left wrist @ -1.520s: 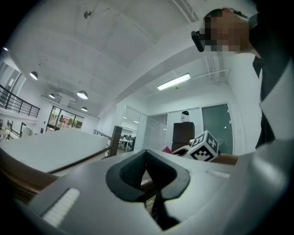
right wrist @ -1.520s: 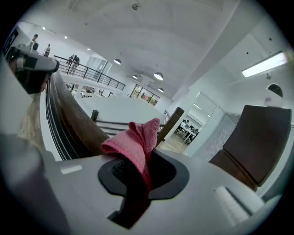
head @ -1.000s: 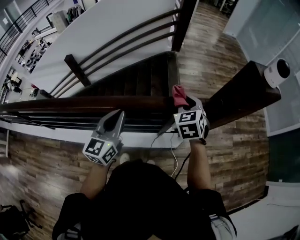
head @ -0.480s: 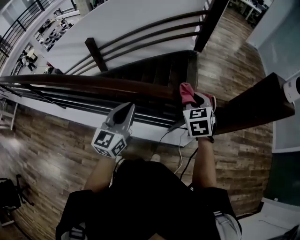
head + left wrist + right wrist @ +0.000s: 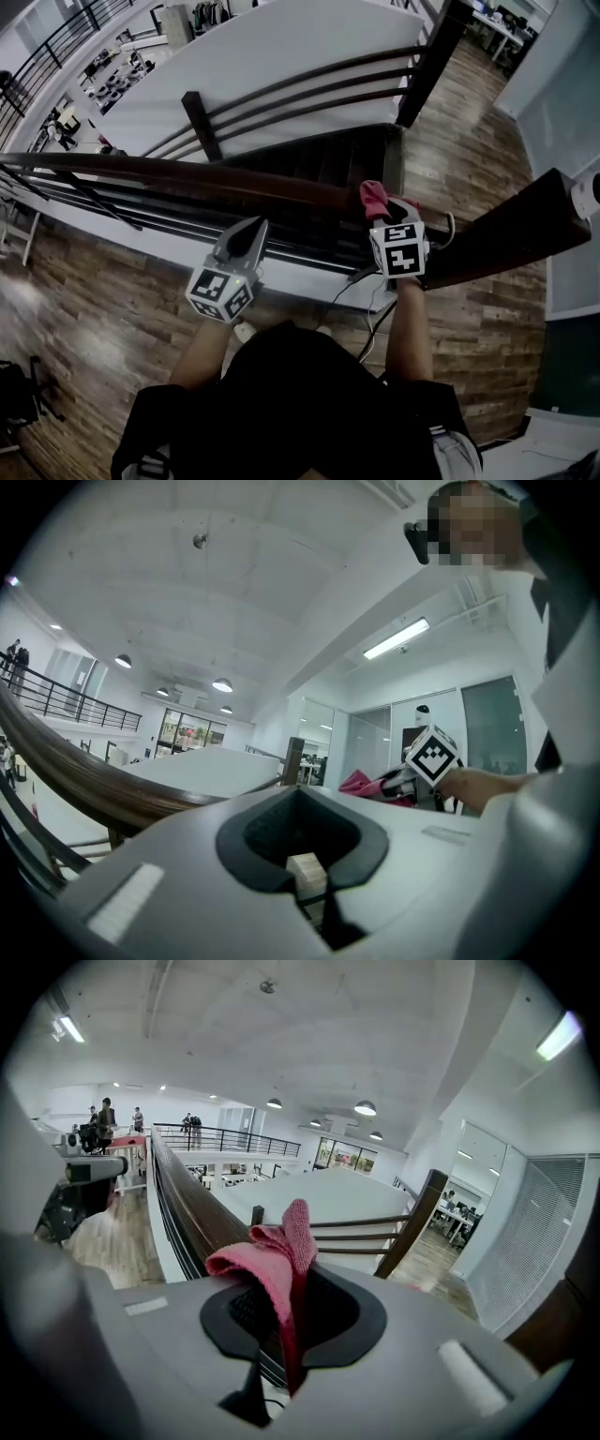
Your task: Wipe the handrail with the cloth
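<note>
A pink knitted cloth [image 5: 373,197] is sitting pinched between the closed jaws of the right gripper [image 5: 382,214]. Its loose top is bunching up above the jaws, right at the dark wooden handrail [image 5: 187,173]. From the head view it seems to be lying against the top of the rail, though actual contact is hard to confirm.

In the right gripper view, the cloth [image 5: 277,1251] is folding over in 2 soft lobes. A narrow strip is running down into the seam of the right gripper [image 5: 286,1354], and the handrail [image 5: 187,1204] is stretching away to the left behind it.

The cloth looks light, limp and a little grippy. It should drape over the rail rather than slide freely, and it could tug loose if dragged hard, so holding it deep in a gathered fold, as here, seems sound. The handrail looks rigid, smooth and polished.

The left gripper [image 5: 251,228] is hovering near the rail on the person's side. Its jaws are together on nothing, and its own view is showing the handrail [image 5: 84,785] curving past. Beyond the rail, stairs [image 5: 319,155] are dropping away, and plank flooring [image 5: 94,309] is lying below.
</note>
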Demonstrator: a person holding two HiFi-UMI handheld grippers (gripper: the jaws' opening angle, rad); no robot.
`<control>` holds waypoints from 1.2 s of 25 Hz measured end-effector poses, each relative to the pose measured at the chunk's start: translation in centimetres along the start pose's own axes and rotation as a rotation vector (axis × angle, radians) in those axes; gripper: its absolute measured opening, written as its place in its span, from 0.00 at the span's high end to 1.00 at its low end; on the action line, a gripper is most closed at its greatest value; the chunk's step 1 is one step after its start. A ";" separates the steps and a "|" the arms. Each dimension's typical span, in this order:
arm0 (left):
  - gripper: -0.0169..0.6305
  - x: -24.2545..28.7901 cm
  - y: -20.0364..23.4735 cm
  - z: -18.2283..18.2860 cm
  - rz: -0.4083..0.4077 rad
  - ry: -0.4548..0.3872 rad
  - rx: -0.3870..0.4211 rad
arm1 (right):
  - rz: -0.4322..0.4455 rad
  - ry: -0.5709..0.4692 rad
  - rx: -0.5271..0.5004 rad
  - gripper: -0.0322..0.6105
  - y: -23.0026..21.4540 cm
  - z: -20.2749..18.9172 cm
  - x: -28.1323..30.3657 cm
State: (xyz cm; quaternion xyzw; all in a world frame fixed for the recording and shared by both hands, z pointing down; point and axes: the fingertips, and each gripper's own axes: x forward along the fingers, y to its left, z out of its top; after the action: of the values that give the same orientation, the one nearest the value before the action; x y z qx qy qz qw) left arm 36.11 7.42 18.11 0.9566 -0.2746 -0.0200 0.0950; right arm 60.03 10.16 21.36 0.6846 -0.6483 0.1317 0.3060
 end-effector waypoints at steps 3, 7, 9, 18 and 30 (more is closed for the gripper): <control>0.97 -0.6 1.1 0.3 0.012 -0.016 0.002 | 0.026 -0.001 -0.013 0.87 1.7 0.8 0.7; 0.97 -1.4 2.8 0.4 0.041 -0.027 -0.010 | 0.075 0.007 -0.039 0.87 4.3 2.1 1.6; 0.97 -2.0 3.7 0.5 0.057 -0.027 -0.015 | 0.093 0.013 -0.055 0.87 5.6 2.8 1.8; 0.97 -3.5 6.9 0.8 0.080 -0.031 -0.035 | 0.103 0.014 -0.106 0.87 9.4 5.1 2.7; 0.97 -6.4 11.8 0.6 0.085 -0.012 -0.045 | 0.099 -0.009 -0.130 0.87 14.9 8.4 4.5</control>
State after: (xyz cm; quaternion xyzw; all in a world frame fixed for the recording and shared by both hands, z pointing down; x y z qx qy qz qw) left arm 24.44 0.89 19.67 0.9415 -0.3152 -0.0277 0.1157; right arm 44.35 2.03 21.08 0.6309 -0.6900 0.1015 0.3399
